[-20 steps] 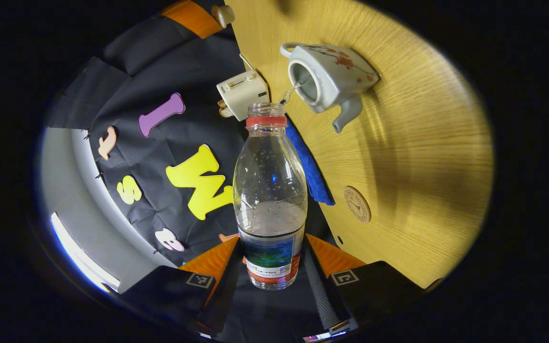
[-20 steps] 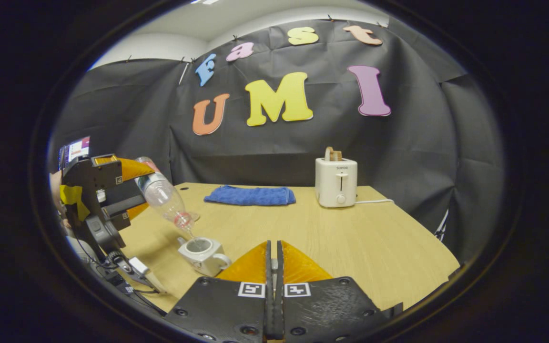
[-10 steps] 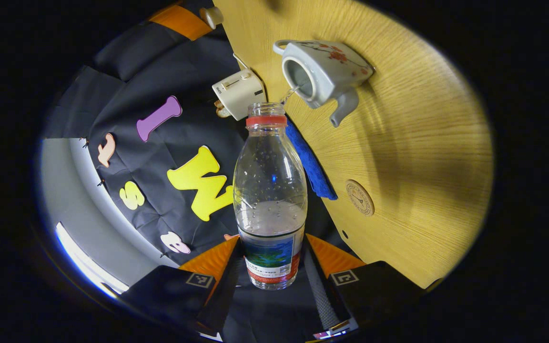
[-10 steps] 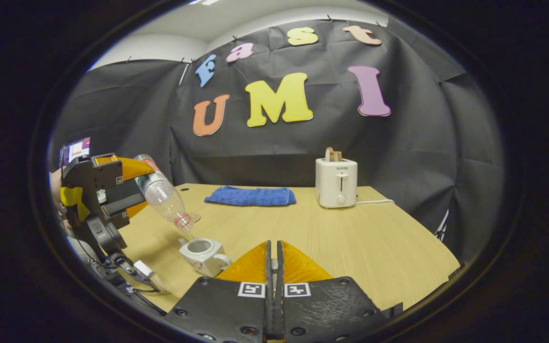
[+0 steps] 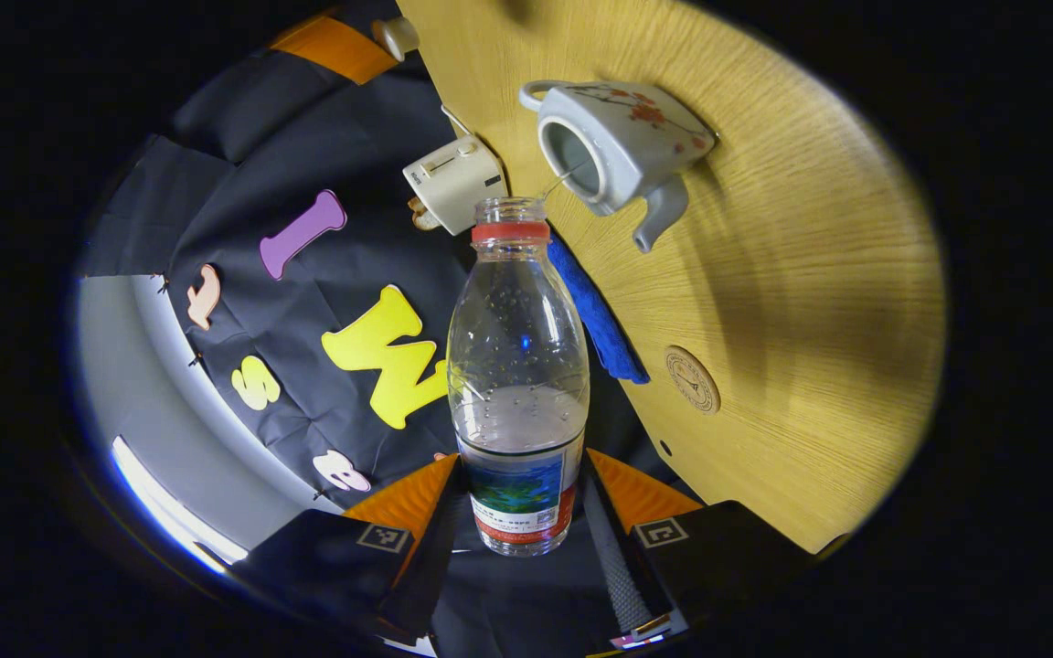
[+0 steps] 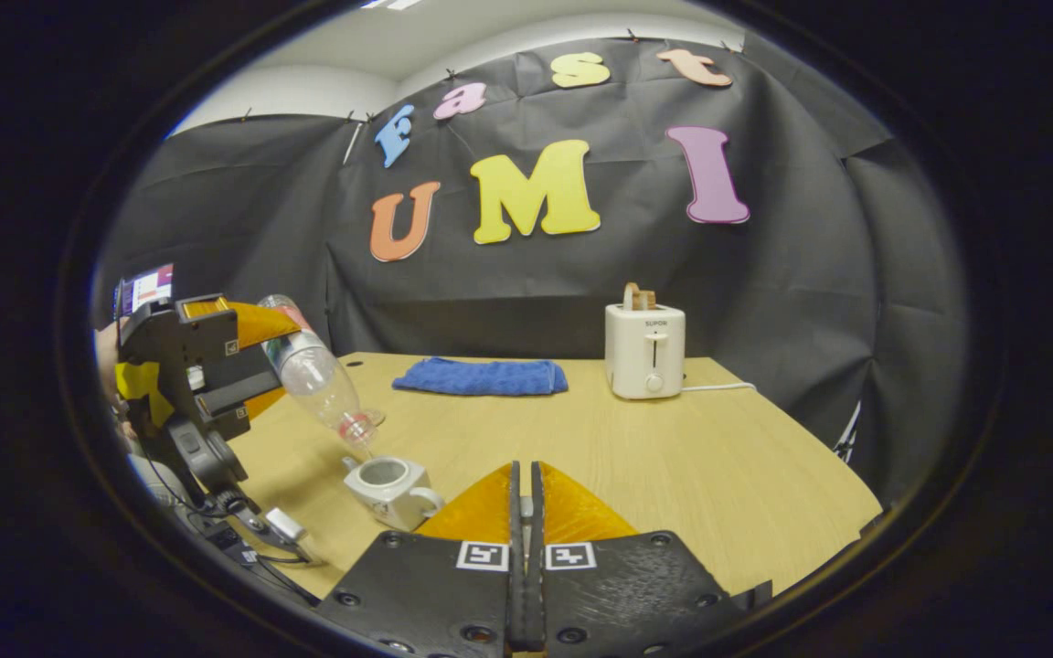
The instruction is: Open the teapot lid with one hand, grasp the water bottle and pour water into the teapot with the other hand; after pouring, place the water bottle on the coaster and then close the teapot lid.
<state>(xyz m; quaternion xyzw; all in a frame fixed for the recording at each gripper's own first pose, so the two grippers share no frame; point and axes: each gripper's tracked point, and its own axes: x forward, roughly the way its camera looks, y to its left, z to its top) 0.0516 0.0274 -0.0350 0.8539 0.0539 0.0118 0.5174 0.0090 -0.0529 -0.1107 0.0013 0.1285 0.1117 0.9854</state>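
left tool (image 5: 519, 493) clamps clear plastic bottle (image 5: 518, 366) | right tool (image 6: 524, 512) closed | boxy ceramic teapot (image 5: 613, 151)

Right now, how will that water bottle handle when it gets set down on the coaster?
Probably light: the water bottle looks under half full. Tall and narrow, it may tip on the small coaster. Its thin clear plastic likely flexes in the left gripper.

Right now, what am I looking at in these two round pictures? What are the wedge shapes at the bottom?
A person holds a two-finger gripper in each hand; each carries a camera, and the wedges are its fingers. In the left gripper view, the left gripper grips a water bottle, tipped toward the open teapot on the wooden table. A coaster, blue cloth and toaster are there too. The right gripper looks shut; what it holds is hidden.
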